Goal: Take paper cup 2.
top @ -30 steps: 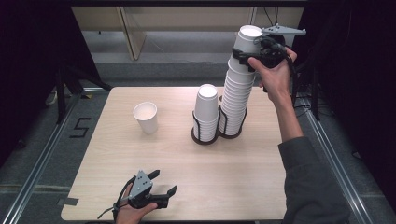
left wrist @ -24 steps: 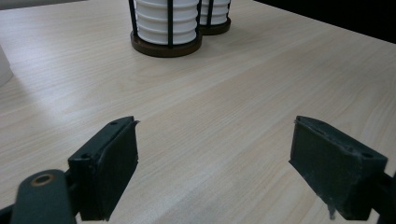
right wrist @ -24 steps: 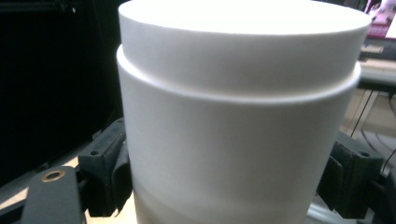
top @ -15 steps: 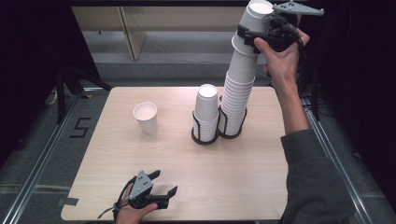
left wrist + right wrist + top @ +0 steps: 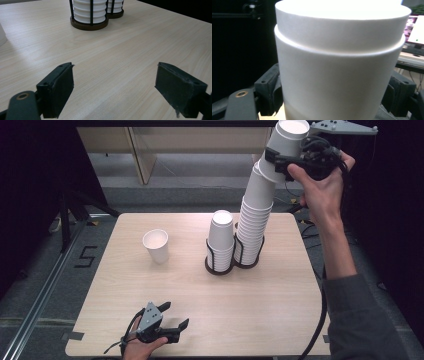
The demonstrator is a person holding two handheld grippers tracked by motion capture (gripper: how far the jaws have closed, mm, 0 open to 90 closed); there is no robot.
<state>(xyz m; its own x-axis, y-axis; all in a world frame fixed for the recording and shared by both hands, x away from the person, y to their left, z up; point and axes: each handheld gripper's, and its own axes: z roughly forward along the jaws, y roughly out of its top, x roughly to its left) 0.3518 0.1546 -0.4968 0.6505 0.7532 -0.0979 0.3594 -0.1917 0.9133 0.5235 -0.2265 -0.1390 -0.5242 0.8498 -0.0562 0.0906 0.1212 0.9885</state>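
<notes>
Top cup point(image 5: 289, 140), upside down and raised above the leaning tall stack point(image 5: 254, 220) in its wire holder point(image 5: 248, 260), is clamped by the right gripper point(image 5: 287, 157); a straight upward pull seems best, while the left gripper point(image 5: 172, 320) rests open on the table point(image 5: 280, 320)

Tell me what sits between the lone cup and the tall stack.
In the high view, the short stack in its holder stands between the lone cup and the tall stack.
</notes>
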